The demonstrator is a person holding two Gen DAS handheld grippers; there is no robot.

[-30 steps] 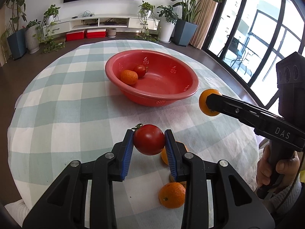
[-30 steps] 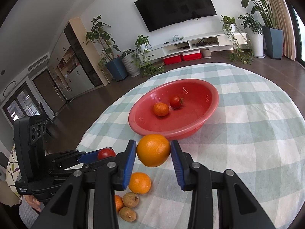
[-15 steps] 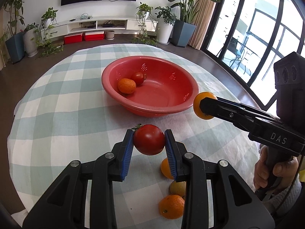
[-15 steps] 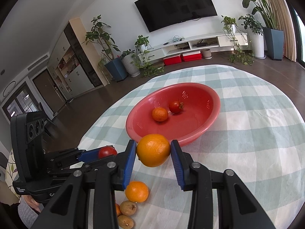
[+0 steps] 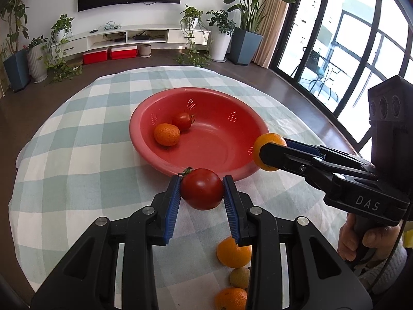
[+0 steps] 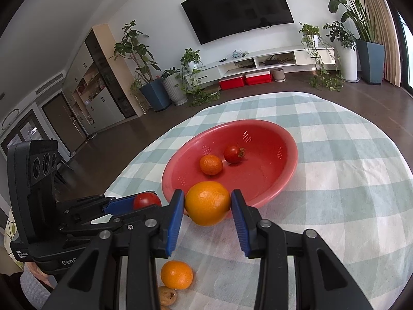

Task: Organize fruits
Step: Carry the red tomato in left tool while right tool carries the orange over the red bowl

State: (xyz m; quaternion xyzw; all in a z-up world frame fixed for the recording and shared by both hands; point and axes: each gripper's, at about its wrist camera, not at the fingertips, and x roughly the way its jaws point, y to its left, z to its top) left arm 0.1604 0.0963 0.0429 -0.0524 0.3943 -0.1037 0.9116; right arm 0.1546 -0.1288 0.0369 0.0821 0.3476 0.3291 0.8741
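My left gripper [image 5: 201, 190] is shut on a red tomato [image 5: 201, 189], held above the cloth just short of the near rim of the red bowl [image 5: 222, 170]. My right gripper [image 6: 207, 204] is shut on an orange [image 6: 207, 202], held at the bowl's near rim [image 6: 273, 196]. The bowl holds a small orange [image 5: 166, 134] and a small tomato [image 5: 182, 121]. In the left wrist view the right gripper [image 5: 269, 152] comes in from the right with its orange [image 5: 267, 139]. In the right wrist view the left gripper [image 6: 144, 201] shows at the left.
The round table has a green and white checked cloth [image 5: 77, 155]. Loose fruit lies on it near me: two oranges [image 5: 233, 252] [image 5: 231, 298] and a small brownish fruit [image 5: 239, 273]. Beyond the table stand potted plants, a TV shelf and glass doors.
Both grippers have moved forward toward the bowl with their fruit still held. The bowl looks nearer, and the loose fruit has dropped lower in both views.
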